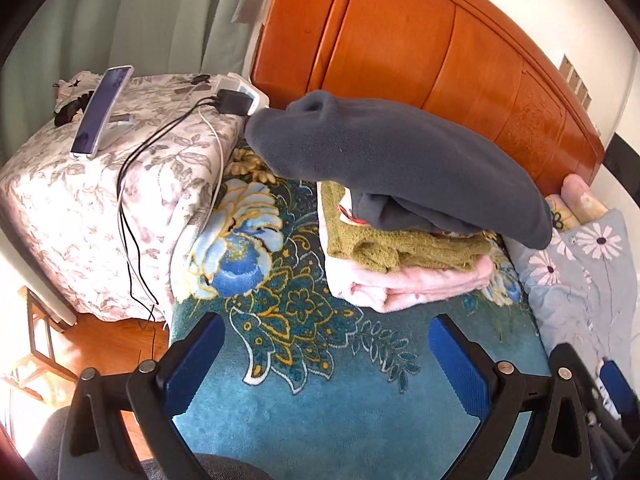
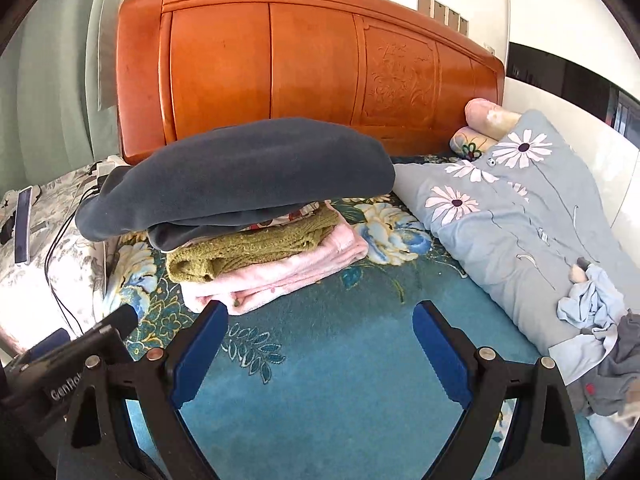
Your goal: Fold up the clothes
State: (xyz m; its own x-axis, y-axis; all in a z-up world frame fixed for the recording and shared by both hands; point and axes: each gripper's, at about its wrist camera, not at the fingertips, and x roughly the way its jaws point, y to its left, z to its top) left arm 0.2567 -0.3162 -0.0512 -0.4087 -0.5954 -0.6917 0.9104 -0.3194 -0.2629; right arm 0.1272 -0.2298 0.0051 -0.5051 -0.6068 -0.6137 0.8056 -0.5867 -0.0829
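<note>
Left wrist fisheye shows us the stack of folded clothes on the teal floral plush blanket (image 1: 320, 420), just in front of the orange wooden headboard (image 1: 440, 40). On top of the stack lies the dark grey fleece garment (image 1: 380, 152), over the olive green knitted sweater (image 1: 400, 244) and the pale pink fleece garment (image 1: 400, 284) at the bottom. Our left gripper (image 1: 328, 356) hangs short of the stack with its blue pads spread wide and nothing between them; our right gripper (image 2: 320, 344) does the same.

We judge the grey fleece soft, light and floppy. Its ends overhang the stack on both sides, so it would sag if lifted by one edge; taking it at two overhanging corners looks best.

No container appears in either view. To the right of the stack, crumpled light blue and grey clothes (image 2: 600, 320) lie on the grey daisy-print quilt (image 2: 520, 200), apparently unfolded yet.
</note>
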